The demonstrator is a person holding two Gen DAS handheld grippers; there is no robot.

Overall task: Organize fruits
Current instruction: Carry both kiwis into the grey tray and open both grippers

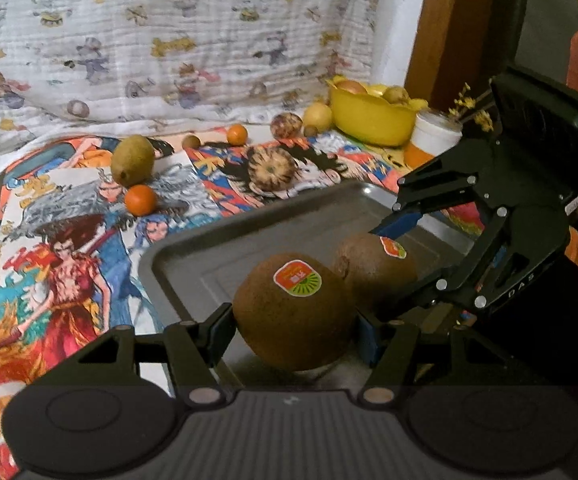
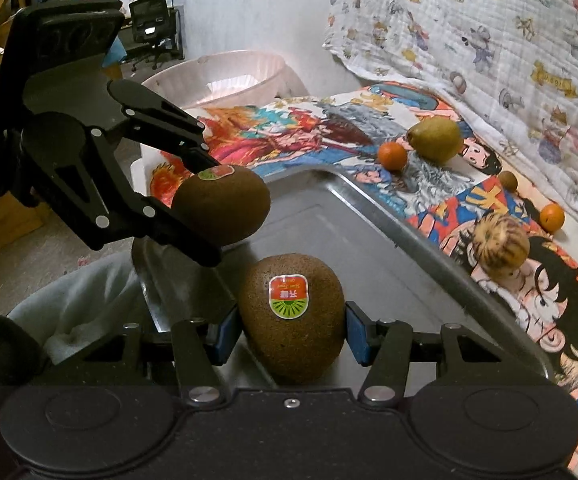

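Note:
My left gripper (image 1: 295,330) is shut on a brown kiwi (image 1: 291,312) with a red and green sticker, just above the metal tray (image 1: 193,264). My right gripper (image 2: 293,330) is shut on a second stickered kiwi (image 2: 293,320) over the same tray (image 2: 389,240). Each gripper shows in the other's view: the right one (image 1: 403,260) holds its kiwi (image 1: 373,268) beside the left kiwi, and the left one (image 2: 205,204) holds its kiwi (image 2: 221,204) further along the tray.
On the printed cloth lie a green pear (image 1: 133,159), two small oranges (image 1: 140,199), striped round fruits (image 1: 271,168) and small brown fruits. A yellow bowl (image 1: 369,118) of fruit and a white cup (image 1: 435,134) stand at the back right. A pink tub (image 2: 225,76) stands beyond the cloth.

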